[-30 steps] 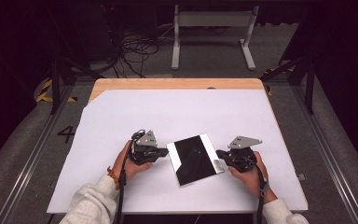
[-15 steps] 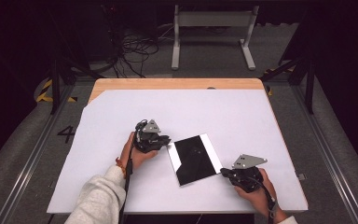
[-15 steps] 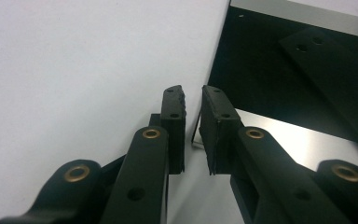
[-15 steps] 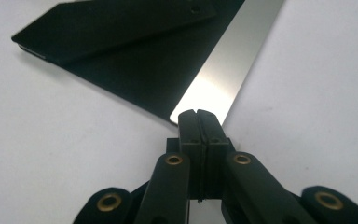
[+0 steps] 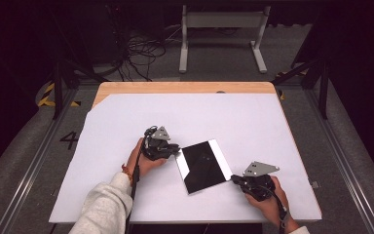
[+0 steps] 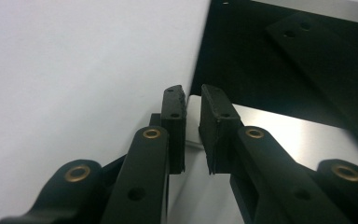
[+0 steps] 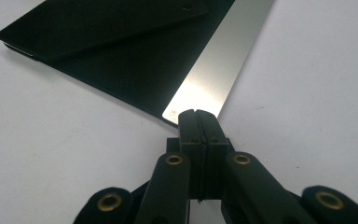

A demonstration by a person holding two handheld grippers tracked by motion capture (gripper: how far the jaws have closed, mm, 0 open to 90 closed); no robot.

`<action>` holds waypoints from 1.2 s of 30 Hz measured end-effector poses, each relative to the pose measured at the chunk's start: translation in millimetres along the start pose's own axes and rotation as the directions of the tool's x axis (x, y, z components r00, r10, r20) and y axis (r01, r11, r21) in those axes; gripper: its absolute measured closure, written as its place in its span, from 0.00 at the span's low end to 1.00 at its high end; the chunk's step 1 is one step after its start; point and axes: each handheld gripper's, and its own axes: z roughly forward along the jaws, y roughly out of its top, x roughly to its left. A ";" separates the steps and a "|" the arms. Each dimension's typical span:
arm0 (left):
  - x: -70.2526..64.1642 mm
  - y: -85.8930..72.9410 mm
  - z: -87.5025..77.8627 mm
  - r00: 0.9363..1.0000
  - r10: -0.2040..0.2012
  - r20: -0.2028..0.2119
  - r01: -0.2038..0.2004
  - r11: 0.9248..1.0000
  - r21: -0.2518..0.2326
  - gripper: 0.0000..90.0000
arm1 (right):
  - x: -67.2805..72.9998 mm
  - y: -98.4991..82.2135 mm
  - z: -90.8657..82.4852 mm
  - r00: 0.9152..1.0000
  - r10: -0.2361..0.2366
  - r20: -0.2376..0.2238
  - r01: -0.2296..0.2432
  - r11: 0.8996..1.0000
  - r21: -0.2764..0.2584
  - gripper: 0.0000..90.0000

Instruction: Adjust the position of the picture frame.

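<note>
A flat black panel point(image 5: 203, 168) with silver strips along two sides lies at an angle on the white sheet point(image 5: 233, 117). My left gripper point(image 5: 177, 150) is at its far left corner. In the left gripper view the left gripper point(image 6: 192, 95) has a narrow gap between its pads; its jaws have just been opening a little. Nothing is pinched there; the silver strip's corner point(image 6: 261, 123) lies just beyond. My right gripper point(image 5: 233, 179) is at the near right corner. In the right gripper view the right gripper point(image 7: 197, 114) is shut, pads together, tips at the silver strip's end point(image 7: 205, 79).
The sheet covers a wooden table point(image 5: 185, 87) whose far edge shows. Beyond it stand a grey metal frame point(image 5: 221, 19) and cables point(image 5: 136, 53) on the floor. Dark rails run along both sides of the table.
The left gripper moved away from me to the panel's far left corner; the right gripper moved toward me to its near right corner. Both have held still over the last half second.
</note>
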 end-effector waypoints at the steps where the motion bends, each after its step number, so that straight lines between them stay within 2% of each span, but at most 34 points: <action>1: 2.5 -1.3 -0.2 1.000 -0.010 0.005 0.010 1.000 -0.010 0.89 | -0.1 0.2 0.2 1.000 0.000 0.002 0.000 1.000 0.000 1.00; 4: 4.2 -2.3 -0.9 1.000 -0.025 -0.011 0.024 1.000 -0.013 0.86 | -0.9 0.7 0.9 1.000 0.006 0.004 -0.006 1.000 -0.001 1.00; 6: 5.0 -2.4 -1.3 0.999 -0.032 -0.041 0.032 0.999 -0.016 0.83 | -2.0 0.6 1.4 1.000 0.008 0.003 -0.008 1.000 -0.004 1.00; 8: 6.3 -3.1 -0.3 0.997 -0.023 -0.072 0.023 1.000 -0.002 0.86 | -2.3 1.1 1.8 1.000 0.008 0.005 -0.008 1.000 -0.003 1.00; 10: 7.4 -4.1 0.6 0.997 -0.027 -0.075 0.027 1.000 0.001 0.89 | -2.4 1.1 2.0 1.000 0.011 0.006 -0.010 1.000 -0.004 1.00; 11: 8.6 -5.3 1.6 0.998 -0.035 -0.061 0.035 0.999 0.001 0.89 | -2.4 1.1 2.1 1.000 0.011 0.007 -0.011 1.000 -0.005 1.00; 14: 8.7 -4.6 1.8 0.998 -0.020 -0.064 0.020 1.000 0.004 0.91 | -2.2 1.2 2.4 1.000 0.013 0.010 -0.013 1.000 -0.006 1.00; 20: 7.8 -4.9 0.4 0.999 -0.008 -0.033 0.008 1.000 0.018 1.00 | -3.7 2.3 3.5 1.000 0.013 0.013 -0.013 1.000 -0.004 1.00; 28: 4.9 -9.3 -7.4 1.000 0.010 0.010 -0.010 0.999 0.045 1.00 | -7.4 3.9 5.6 0.999 0.025 0.020 -0.025 1.000 -0.005 1.00; 31: 1.5 -13.7 -12.8 1.000 0.011 0.027 -0.012 0.999 0.053 1.00 | -10.2 5.7 7.8 0.999 0.031 0.026 -0.031 1.000 -0.007 1.00; 36: -8.9 -22.0 -22.2 0.999 0.023 0.025 -0.025 0.997 0.067 1.00 | -17.7 9.3 13.5 0.998 0.065 0.019 -0.065 0.998 -0.019 1.00</action>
